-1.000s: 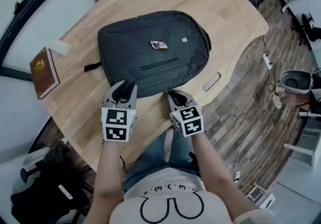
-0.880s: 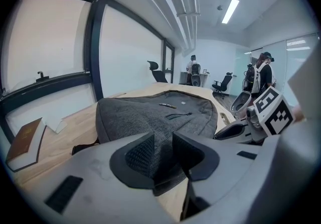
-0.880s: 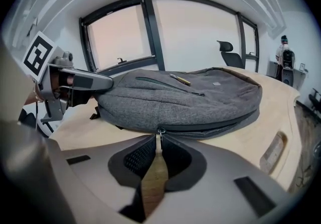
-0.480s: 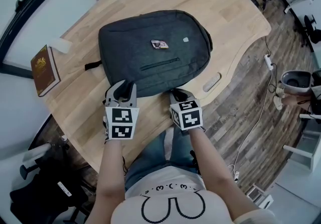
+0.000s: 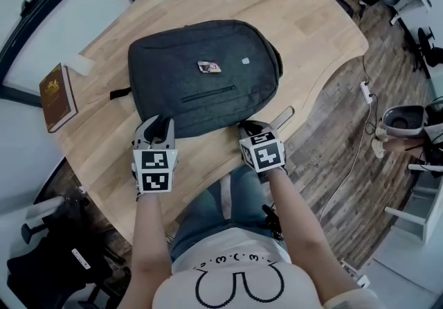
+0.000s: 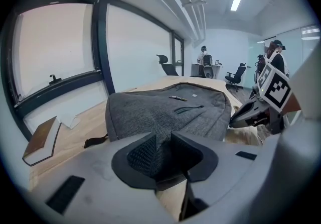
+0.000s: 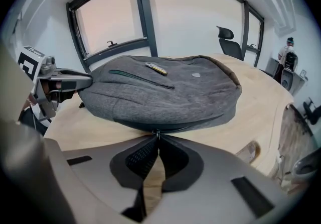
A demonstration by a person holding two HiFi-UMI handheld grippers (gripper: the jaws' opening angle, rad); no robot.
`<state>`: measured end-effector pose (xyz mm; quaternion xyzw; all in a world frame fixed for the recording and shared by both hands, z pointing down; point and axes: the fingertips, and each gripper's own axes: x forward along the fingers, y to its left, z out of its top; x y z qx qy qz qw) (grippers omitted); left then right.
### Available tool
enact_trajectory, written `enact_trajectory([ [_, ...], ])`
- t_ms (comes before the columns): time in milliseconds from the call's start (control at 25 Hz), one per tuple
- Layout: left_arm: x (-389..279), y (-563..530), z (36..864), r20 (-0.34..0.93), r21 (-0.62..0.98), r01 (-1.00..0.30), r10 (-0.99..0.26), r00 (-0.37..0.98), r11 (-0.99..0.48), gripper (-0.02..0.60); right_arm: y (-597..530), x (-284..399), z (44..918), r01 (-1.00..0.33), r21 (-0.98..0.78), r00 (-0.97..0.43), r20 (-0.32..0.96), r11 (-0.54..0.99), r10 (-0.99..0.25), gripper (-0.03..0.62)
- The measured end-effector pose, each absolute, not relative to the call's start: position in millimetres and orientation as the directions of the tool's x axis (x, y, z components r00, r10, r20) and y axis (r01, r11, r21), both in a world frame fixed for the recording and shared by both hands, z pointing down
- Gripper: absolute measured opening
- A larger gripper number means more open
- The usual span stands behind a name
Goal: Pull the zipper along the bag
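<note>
**Bag (image 5: pixel 204 75) lies flat mid-table, a claw clamped at each near corner**

At the table's (image 5: pixel 304 16) near edge, the right claw (image 5: pixel 250 129) has just been closing, and its jaw tips pinch the zipper pull (image 7: pixel 156 133) on the bag's near seam. The left claw (image 5: pixel 158 127) has also just been closing and clamps grey fabric at the bag's near-left corner. Both claws tilt downward, with the forearms reaching in over the near edge. The front pocket zip (image 5: pixel 208 95) is shut and the bag's contents are hidden. A book (image 5: pixel 57 96) lies by the left edge.
</note>
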<state>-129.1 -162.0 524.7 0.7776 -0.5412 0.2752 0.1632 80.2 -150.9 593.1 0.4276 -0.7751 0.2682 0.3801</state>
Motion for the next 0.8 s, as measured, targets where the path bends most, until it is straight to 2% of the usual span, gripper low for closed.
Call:
enact_trajectory([
  [360, -129.7, -161.9, 527.3, 0.628, -0.085, -0.941, -0.751, 0.206, -0.329, 0.091, -176.2, 133.6, 592.3, -0.817, -0.031, -0.327, 0.847, 0.576, -0.418, 0.063],
  [560, -130.0, -161.4, 527.5, 0.644, -0.080, -0.931, -0.731, 0.225, -0.357, 0.092, -199.8, 159.9, 590.9, -0.782, 0.002, -0.317, 0.860, 0.623, -0.400, 0.063],
  [800, -128.5, -160.6, 529.4, 0.647, -0.100, -0.924, -0.730, 0.222, -0.369, 0.091, -220.5, 175.3, 590.7, -0.686, 0.011, -0.347, 0.874, 0.728, -0.340, 0.064],
])
